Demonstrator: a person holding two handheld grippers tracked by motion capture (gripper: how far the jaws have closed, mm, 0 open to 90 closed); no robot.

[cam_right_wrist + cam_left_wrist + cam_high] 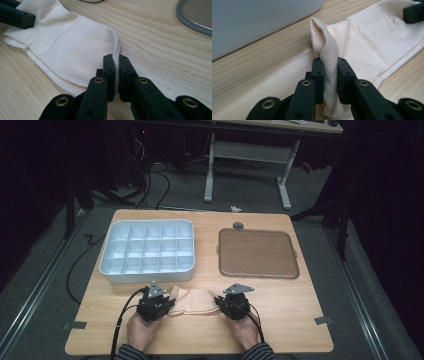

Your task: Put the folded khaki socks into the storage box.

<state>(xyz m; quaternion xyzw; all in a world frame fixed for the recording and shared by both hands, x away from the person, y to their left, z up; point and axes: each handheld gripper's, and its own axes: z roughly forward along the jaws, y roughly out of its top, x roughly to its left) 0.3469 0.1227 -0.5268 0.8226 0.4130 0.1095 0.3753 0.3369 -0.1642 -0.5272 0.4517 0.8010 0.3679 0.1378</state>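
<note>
You have the sock [194, 301] on the near part of the tabletop [300, 305], just in front of the organiser [147, 251]; it lies flat between your two hands. Your left gripper [167, 304] has its jaws clamped on a raised fold at one end of the sock [329, 57]; your right gripper [220, 301] has its jaws pinched tight on the edge of the other end [116, 62].

The step in hand looks like the grasp itself; both ends are taken, and the sock hasn't left the wood. The next move probably calls for lifting or folding with both hands together; keep the tension even so neither end slips out, and clear the organiser's near wall.

Which end is toe and which is cuff is hard to tell; the fabric inside the jaws is hidden; whether this is one sock or a stacked pair is unclear, though the right gripper view shows layered edges. The brown tray [258, 253] sits well apart, and your forearms are cut off at the bottom of the high view.
</note>
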